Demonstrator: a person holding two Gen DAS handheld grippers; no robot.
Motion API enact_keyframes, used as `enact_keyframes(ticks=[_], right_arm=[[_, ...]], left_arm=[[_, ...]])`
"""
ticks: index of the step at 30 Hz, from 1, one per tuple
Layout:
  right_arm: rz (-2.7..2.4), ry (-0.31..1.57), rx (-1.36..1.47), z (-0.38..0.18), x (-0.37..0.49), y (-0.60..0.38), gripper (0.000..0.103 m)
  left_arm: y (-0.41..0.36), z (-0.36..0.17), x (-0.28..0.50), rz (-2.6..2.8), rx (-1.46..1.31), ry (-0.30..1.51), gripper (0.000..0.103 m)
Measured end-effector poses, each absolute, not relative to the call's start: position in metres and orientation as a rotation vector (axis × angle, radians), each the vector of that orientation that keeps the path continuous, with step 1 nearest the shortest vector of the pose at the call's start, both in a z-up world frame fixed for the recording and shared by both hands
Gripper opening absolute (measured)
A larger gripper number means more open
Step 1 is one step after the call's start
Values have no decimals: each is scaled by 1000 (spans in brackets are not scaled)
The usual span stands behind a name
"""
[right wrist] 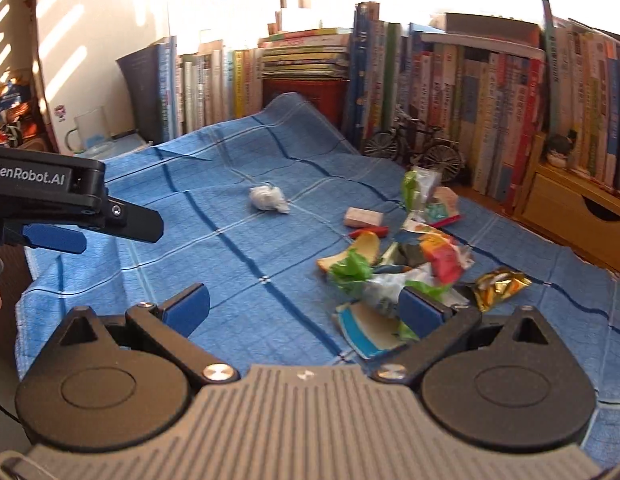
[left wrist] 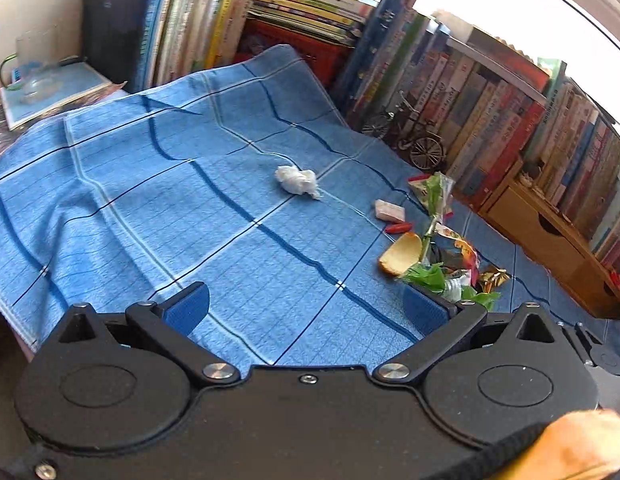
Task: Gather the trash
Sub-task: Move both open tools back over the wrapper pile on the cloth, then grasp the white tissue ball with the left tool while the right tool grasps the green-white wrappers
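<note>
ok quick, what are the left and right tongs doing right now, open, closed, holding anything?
Left tongs: open, holding nothing, above the blue cloth.
Right tongs: open, holding nothing, close to the wrapper pile.

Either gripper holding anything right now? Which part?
Nothing held. Left gripper and right gripper are both open and empty above the blue cloth.

"GenRobot.AI" stands in white letters on the black body of the left gripper (right wrist: 70, 236), at nine o'clock in the right wrist view; book spines stay unreadable
</note>
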State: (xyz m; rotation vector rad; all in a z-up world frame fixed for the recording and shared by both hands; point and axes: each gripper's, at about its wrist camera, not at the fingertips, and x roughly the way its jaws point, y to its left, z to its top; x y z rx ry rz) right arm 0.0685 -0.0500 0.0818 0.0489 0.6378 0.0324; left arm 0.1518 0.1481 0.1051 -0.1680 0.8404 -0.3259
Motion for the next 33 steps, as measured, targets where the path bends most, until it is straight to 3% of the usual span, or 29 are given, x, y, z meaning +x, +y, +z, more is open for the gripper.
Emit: enact_keyframes(ticks=[7,18,33], right_arm=[[-129,663,86,75,79,-87,103],[-96,726,96,48,120,-90,103],[-169,759,101,19,146,-96,103]], left_arm=[[121,91,182,-359,-115,873,103],[139,60,241,-280,-129,919,102],[85,30,320,-291,192,733,103]])
